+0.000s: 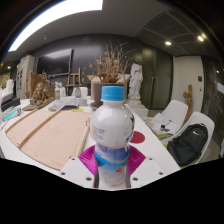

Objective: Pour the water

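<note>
Standing upright between the gripper fingers, a capped water bottle is clamped by the pink pads above a white table. No pouring is begun; no receiving vessel is seen.

The gripper has two pale, whitish fingers with flat, blocky outlines, one at each side. Each carries a magenta pad on its inner face. Beneath them the body of the tool reads as plain black.
</note>
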{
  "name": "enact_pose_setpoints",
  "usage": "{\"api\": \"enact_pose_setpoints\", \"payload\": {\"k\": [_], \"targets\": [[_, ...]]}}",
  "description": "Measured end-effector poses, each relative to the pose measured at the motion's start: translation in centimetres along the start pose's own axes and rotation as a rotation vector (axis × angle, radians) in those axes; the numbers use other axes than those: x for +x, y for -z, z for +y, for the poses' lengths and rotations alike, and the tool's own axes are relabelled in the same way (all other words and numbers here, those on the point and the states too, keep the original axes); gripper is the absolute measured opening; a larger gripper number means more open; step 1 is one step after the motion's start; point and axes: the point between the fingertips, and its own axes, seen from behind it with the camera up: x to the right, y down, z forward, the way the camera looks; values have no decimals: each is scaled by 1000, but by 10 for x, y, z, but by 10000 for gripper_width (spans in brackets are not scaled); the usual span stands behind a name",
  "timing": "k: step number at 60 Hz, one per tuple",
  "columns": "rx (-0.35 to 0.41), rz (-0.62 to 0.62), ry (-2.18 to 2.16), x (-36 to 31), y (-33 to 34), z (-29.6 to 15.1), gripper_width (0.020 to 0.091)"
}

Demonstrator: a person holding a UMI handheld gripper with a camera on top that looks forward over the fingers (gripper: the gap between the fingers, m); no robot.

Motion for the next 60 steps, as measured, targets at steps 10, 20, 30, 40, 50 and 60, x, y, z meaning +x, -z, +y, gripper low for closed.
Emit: {"api": "enact_pose_setpoints", "payload": {"k": [10, 20, 30, 40, 50, 60], "targets": [[3, 56, 74, 25, -1, -35, 347], [23, 189, 278, 86, -23, -95, 347], [26, 328, 627, 124, -63, -143, 348], [79, 408, 1104, 122, -105, -170, 348], [108, 454, 1513, 109, -135, -167, 346], [156, 493, 1763, 95, -148, -169, 346]]}}
